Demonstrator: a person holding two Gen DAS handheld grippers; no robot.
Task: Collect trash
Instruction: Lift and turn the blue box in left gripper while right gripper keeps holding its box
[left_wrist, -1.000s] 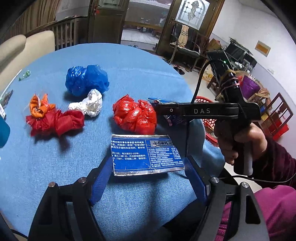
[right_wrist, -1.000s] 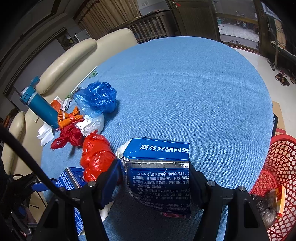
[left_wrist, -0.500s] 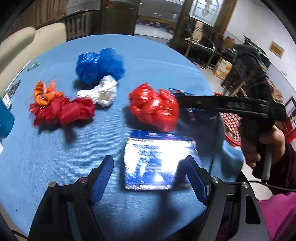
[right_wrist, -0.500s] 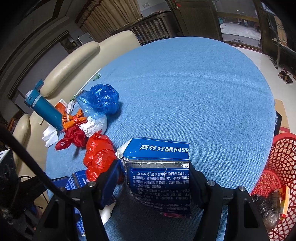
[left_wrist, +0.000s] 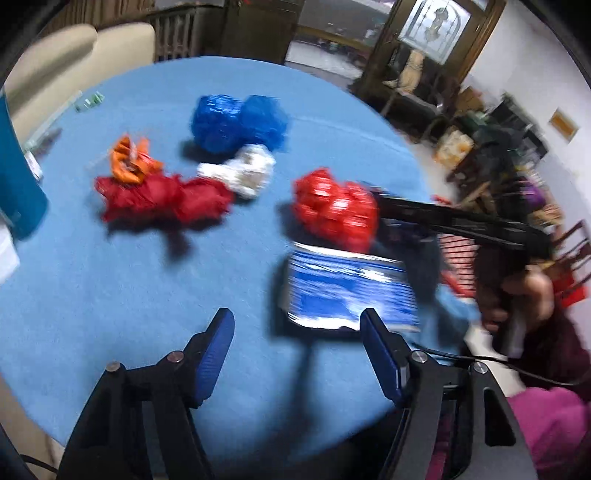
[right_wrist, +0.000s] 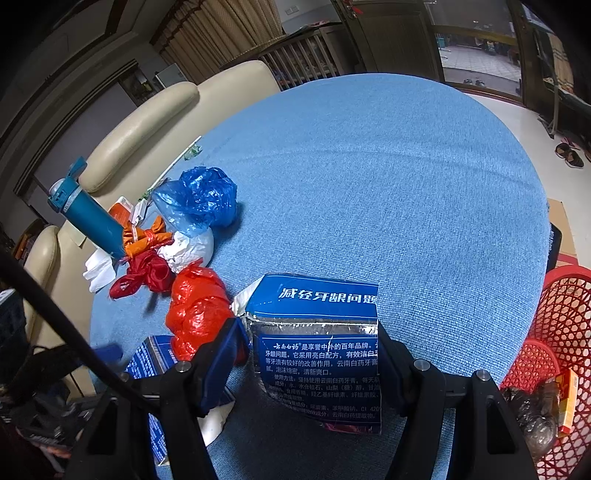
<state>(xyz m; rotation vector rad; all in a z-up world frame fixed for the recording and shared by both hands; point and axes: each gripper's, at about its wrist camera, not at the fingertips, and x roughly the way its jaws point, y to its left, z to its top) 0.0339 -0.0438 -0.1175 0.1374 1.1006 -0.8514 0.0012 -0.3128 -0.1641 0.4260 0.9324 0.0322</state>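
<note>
Mostly crinkled plastic bags (left_wrist: 334, 216), flattened carton (right_wrist: 321, 354)

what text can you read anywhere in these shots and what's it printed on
"减轻牙龈问题" in large white characters, last one cut at the edge: blue top panel of the toothpaste box held in the right tool.
"云南白药" followed by "是享誉中外的百年品牌": first line on the same box's lower blue panel.
Smaller lines below it: too small to read reliably.
Second blue box, ahead of the left tool: print blurred, unreadable.
Yellow packet in the red basket: unreadable.
</note>
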